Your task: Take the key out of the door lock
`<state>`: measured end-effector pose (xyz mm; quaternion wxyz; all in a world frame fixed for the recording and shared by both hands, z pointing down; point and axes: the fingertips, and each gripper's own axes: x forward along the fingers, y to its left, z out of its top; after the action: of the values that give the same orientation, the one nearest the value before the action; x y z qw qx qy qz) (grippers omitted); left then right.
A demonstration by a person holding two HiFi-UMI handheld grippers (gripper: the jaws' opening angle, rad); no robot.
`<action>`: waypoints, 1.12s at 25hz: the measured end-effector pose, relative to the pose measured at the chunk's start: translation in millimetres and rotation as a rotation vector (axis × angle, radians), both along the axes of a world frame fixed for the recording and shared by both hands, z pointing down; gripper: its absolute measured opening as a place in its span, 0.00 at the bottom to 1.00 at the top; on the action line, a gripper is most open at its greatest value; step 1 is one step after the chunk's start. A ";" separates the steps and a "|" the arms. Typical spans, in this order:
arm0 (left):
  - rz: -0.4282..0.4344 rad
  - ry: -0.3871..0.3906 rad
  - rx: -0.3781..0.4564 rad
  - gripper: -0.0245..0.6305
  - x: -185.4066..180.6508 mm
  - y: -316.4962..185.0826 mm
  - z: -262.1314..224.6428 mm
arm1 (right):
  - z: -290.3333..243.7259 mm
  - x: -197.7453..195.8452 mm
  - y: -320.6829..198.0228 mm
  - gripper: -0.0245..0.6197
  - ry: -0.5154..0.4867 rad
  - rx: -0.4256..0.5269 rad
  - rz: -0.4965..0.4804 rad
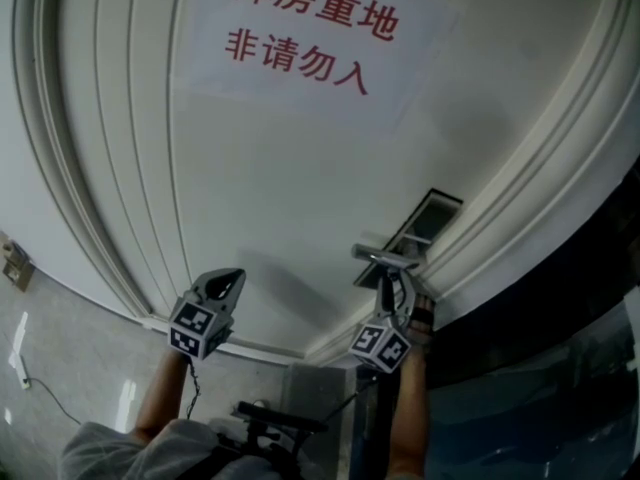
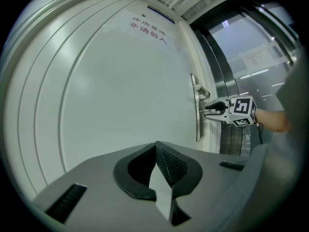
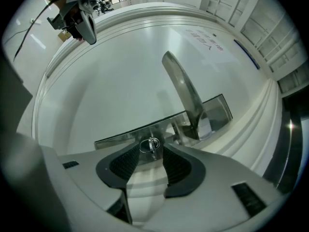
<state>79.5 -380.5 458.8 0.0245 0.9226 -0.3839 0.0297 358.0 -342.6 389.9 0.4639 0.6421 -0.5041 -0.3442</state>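
Right tongs (image 3: 153,152) wide open and level, pointed straight at a long brushed-metal lock plate (image 3: 215,111) on a white panelled door (image 3: 120,81). Between the spread black ribbed pads, not clamped by them, a small silver key with a wire ring (image 3: 150,145), seated in the plate right at the fingertips. Just beyond and to the right of those tips, a curved silver lever handle (image 3: 181,88) jutting from the same plate. Left tongs (image 2: 155,146) pressed shut on nothing, level, facing bare door panel well to the left of the lock, apart from the other tongs. High above both, a white paper sign with red characters (image 1: 305,30) stuck on the door.
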 end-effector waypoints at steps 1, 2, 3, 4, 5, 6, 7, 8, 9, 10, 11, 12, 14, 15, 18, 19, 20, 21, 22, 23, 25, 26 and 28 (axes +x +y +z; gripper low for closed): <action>0.001 0.005 -0.001 0.03 0.1 -0.4 -0.1 | 1.1 0.1 -0.7 0.30 0.009 -0.010 -0.002; 0.001 0.007 -0.003 0.03 0.2 -0.8 0.0 | 2.3 0.3 -1.2 0.30 0.021 -0.019 -0.004; -0.001 0.007 -0.004 0.03 0.3 -1.3 0.4 | 3.5 0.7 -1.6 0.30 0.032 -0.028 -0.004; -0.003 0.005 -0.004 0.03 0.5 -1.9 0.7 | 4.3 1.1 -1.9 0.29 0.041 -0.034 -0.005; -0.005 0.005 -0.004 0.03 0.8 -2.3 0.8 | 4.6 1.6 -2.1 0.28 0.047 -0.035 -0.005; -0.005 0.005 -0.003 0.03 1.3 -2.7 0.7 | 4.2 2.1 -2.2 0.25 0.053 -0.033 -0.004; -0.004 0.006 -0.003 0.03 2.0 -2.8 0.4 | 3.0 2.6 -2.3 0.22 0.060 -0.027 -0.003; -0.002 0.007 -0.003 0.03 2.7 -2.7 0.2 | 1.5 2.7 -2.3 0.21 0.068 -0.021 -0.003; -0.001 0.007 -0.003 0.03 3.5 -2.5 0.0 | 0.2 2.7 -2.5 0.19 0.075 -0.015 -0.004; 0.001 0.006 -0.002 0.03 4.3 -2.3 -0.1 | -0.7 2.6 -2.6 0.17 0.080 -0.011 -0.005; 0.002 0.005 -0.002 0.03 5.2 -2.1 0.0 | -1.0 2.5 -2.8 0.17 0.084 -0.009 -0.007; 0.004 0.004 -0.002 0.03 6.1 -1.9 0.1 | -1.3 2.2 -2.9 0.17 0.088 -0.008 -0.008; 0.005 0.003 -0.001 0.03 7.0 -1.4 0.1 | -1.9 1.6 -2.9 0.14 0.097 -0.001 -0.010; 0.005 0.002 -0.001 0.03 7.0 -1.4 0.0 | -2.0 1.4 -3.0 0.13 0.103 0.000 -0.010; 0.003 0.003 -0.001 0.03 6.3 -1.0 -0.1 | -1.1 1.3 -2.7 0.11 0.116 0.001 -0.008; 0.002 0.003 -0.002 0.03 5.9 -0.5 0.1 | -0.9 1.3 -2.4 0.11 0.121 0.002 -0.007; 0.001 0.003 -0.003 0.03 5.6 0.2 0.3 | -0.8 1.2 -2.1 0.10 0.127 0.003 -0.006; 0.000 0.003 -0.004 0.03 5.2 0.8 0.6 | -0.8 1.2 -2.0 0.10 0.133 0.005 -0.005; -0.002 0.003 -0.004 0.03 5.0 1.3 0.8 | -0.9 1.3 -2.0 0.08 0.138 0.007 -0.005; -0.002 0.003 -0.004 0.03 5.0 1.8 0.8 | -1.0 1.3 -2.0 0.08 0.144 0.008 -0.005; -0.003 0.003 -0.002 0.03 4.9 2.3 0.8 | -1.1 1.4 -2.4 0.08 0.154 0.007 -0.004; -0.004 0.003 -0.001 0.03 4.8 2.5 0.9 | -0.9 1.4 -2.5 0.08 0.160 0.005 -0.003; -0.005 0.005 0.000 0.03 4.5 3.2 0.9 | -0.7 1.1 -2.6 0.08 0.174 0.002 -0.001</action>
<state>83.9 -377.3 459.7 0.0257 0.9217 -0.3862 0.0275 359.1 -345.2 389.2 0.5052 0.6098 -0.4619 -0.3996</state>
